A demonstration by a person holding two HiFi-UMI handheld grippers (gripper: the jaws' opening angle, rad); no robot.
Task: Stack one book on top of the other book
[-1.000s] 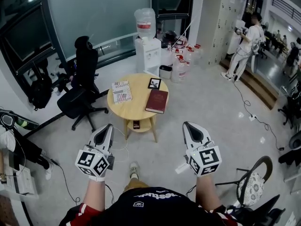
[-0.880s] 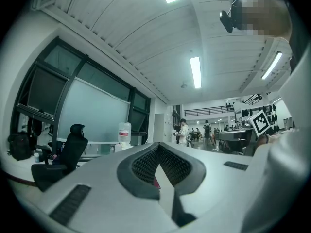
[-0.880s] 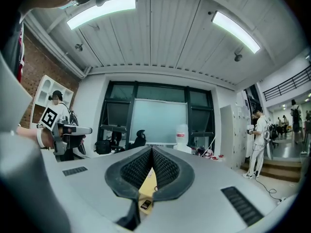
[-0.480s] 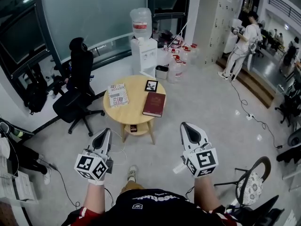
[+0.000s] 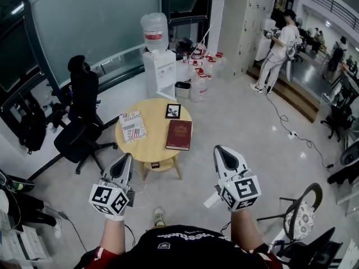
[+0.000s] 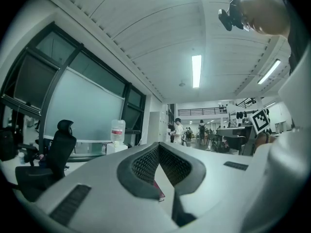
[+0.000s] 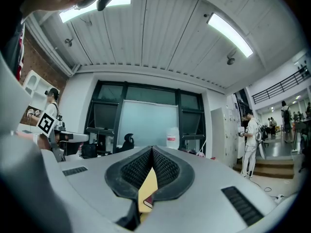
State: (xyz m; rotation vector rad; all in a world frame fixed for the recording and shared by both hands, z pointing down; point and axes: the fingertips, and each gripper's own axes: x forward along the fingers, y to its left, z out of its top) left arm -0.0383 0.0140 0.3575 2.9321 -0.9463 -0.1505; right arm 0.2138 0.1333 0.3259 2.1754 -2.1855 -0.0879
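Note:
A dark red book (image 5: 179, 135) lies on the right side of the round wooden table (image 5: 150, 148). A printed white book (image 5: 133, 126) lies on the table's left side, apart from the red one. Both grippers are held level in front of me, short of the table. My left gripper (image 5: 125, 160) is shut and holds nothing. My right gripper (image 5: 221, 152) is shut and holds nothing too. In the left gripper view the pads meet at the tip (image 6: 158, 145), and a strip of the red book (image 6: 159, 192) shows below them. The right gripper view shows closed pads (image 7: 152, 148) with the table top (image 7: 148, 188) behind.
A small framed picture (image 5: 173, 111) stands at the table's far edge. A black office chair (image 5: 78, 119) is left of the table. A water dispenser (image 5: 159, 66) and several bottles (image 5: 200, 72) stand behind it. A person (image 5: 277, 49) stands far right. Another chair (image 5: 303, 217) is near my right side.
The table and books have shifted left and down in the head view as I come closer. Both grippers keep their places in front of me, shut throughout.

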